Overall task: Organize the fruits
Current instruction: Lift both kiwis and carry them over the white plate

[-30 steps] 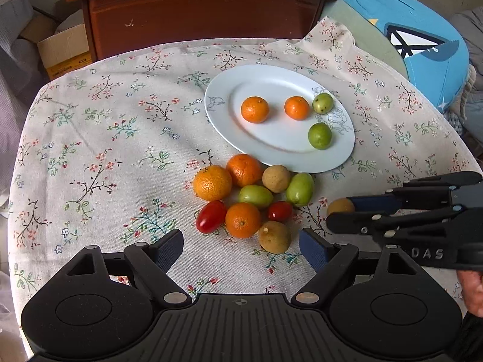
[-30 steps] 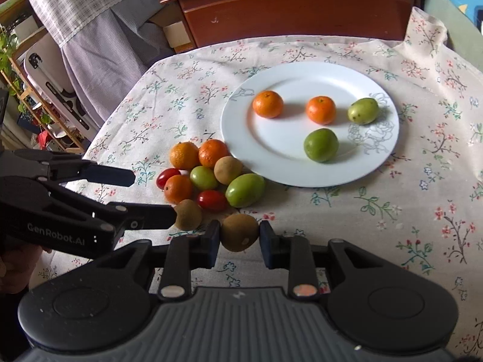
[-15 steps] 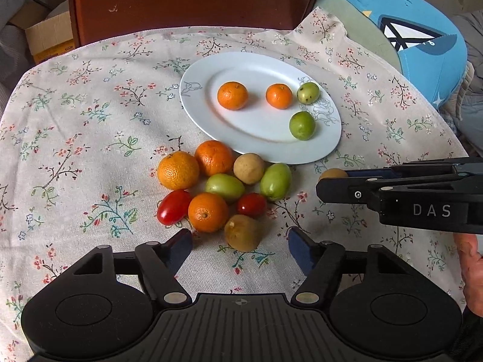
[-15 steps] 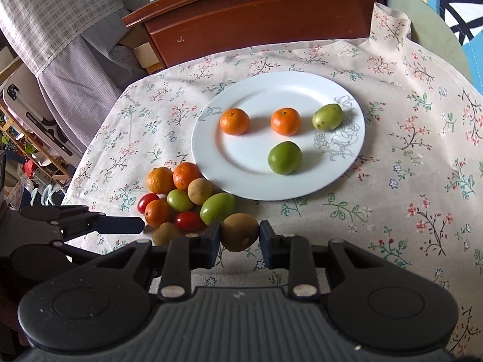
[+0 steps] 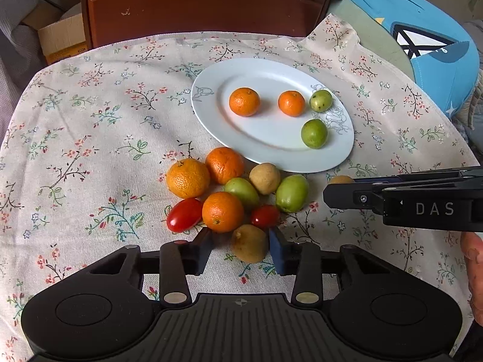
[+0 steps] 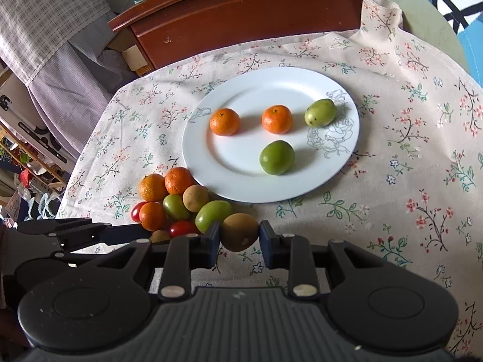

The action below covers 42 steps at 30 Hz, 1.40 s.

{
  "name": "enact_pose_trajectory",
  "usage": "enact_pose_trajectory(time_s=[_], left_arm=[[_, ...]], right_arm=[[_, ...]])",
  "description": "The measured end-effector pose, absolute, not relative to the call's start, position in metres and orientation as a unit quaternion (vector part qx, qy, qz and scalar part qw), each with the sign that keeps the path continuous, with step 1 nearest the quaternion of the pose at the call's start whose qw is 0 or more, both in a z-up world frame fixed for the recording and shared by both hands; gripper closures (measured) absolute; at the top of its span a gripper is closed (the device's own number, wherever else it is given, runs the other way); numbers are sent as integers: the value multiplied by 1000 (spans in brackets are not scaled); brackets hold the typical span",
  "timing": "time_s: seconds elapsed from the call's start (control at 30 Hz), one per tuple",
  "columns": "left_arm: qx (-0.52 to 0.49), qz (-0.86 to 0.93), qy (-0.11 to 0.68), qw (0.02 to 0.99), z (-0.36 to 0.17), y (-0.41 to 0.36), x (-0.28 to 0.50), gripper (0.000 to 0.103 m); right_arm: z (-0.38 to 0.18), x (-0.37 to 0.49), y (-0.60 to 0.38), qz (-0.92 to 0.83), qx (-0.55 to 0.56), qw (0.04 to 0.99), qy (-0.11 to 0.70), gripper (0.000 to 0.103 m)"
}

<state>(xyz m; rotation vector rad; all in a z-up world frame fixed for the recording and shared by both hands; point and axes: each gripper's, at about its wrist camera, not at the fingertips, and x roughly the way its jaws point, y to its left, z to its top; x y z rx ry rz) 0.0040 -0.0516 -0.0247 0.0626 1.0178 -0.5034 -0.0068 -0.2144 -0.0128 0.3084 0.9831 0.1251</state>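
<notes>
A white plate [image 5: 265, 157] [image 6: 241, 181] holds two small oranges and two green fruits. In front of it lies a cluster of oranges, green fruits, red tomatoes and a tan fruit [image 5: 229, 193] [image 6: 178, 202]. My right gripper [image 6: 240, 236] is shut on a brown kiwi [image 6: 240, 230] and holds it above the cloth, just right of the cluster; it also shows in the left wrist view [image 5: 341, 194]. My left gripper [image 5: 243, 247] is open, its fingers on either side of another brown kiwi [image 5: 249, 242] at the cluster's near edge; only the right finger touches it.
The table wears a floral cloth [image 5: 90, 150]. A dark wooden cabinet [image 5: 205, 3] stands behind the table, a cardboard box [image 5: 60, 39] at its left. A blue cushion [image 5: 422, 39] lies at the back right.
My left gripper has moved forward over the near kiwi and its fingers have narrowed around it. My right gripper has lifted and carried its kiwi toward the plate.
</notes>
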Motion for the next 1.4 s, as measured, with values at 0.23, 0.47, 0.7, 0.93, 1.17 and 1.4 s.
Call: enact_pose_trajectory(time_s=[0.23, 0.47, 0.7, 0.93, 1.17, 1.4], left_arm=[[64, -238, 476, 844, -24, -59, -6, 68], [52, -248, 473, 844, -24, -57, -5, 80], [29, -266, 453, 850, -6, -57, -8, 80], [-5, -269, 423, 865, 14, -52, 8, 80], [-29, -258, 404, 877, 20, -59, 42, 80], [-19, -264, 407, 875, 10, -76, 59, 80]], right_arm=[[-16, -4, -216, 55, 151, 865, 475, 75], [-18, -3, -216, 55, 157, 862, 478, 75], [-11, -3, -222, 54, 170, 867, 466, 75], [2, 3, -236, 43, 194, 879, 434, 75], [7, 14, -252, 3, 217, 888, 405, 75], [4, 25, -263, -32, 230, 889, 395, 75]])
